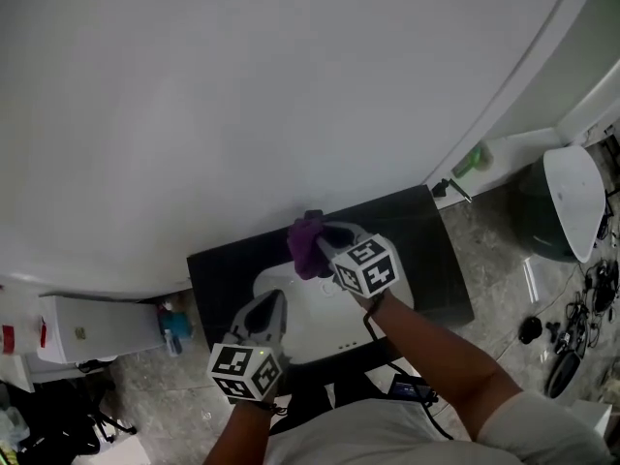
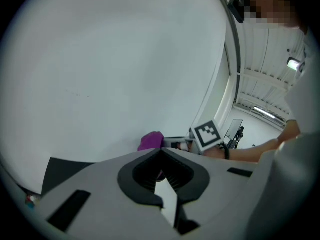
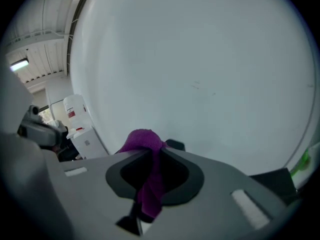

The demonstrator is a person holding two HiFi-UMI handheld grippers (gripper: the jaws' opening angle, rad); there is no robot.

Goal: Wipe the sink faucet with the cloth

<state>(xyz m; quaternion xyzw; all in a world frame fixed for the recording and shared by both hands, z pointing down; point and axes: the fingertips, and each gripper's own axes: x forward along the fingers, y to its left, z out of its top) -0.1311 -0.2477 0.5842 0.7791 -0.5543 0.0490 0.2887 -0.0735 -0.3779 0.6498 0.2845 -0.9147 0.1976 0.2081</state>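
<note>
**Head view: purple cloth pinched up at the back edge of the sink**

Head view is looking steeply down at a dark counter (image 1: 221, 277) that is sitting against a big white wall (image 1: 242, 95), with a white sink (image 1: 320, 329) set into it. The right gripper (image 1: 325, 237) is reaching over the far rim of the sink, and a purple cloth (image 1: 306, 244) is bunching up at its tip, right where the counter is meeting the wall.

In the right gripper view the fingers (image 3: 172, 159) are squeezing together on the cloth (image 3: 143, 140). A rounded wad is poking out past the tips and a strip is hanging back down through the gap.

The left gripper (image 1: 275, 298) is hovering over the near-left part of the sink, well short of the cloth. In the left gripper view its fingers (image 2: 176, 160) are pressing together at the tips with nothing caught between them, and the cloth (image 2: 151, 140) is showing just beyond, next to the right gripper's marker cube.

Off to the left of the counter a white cabinet (image 1: 97, 327) is standing on the floor, and a green bottle (image 1: 472, 160) is lying over to the right by the wall.
</note>
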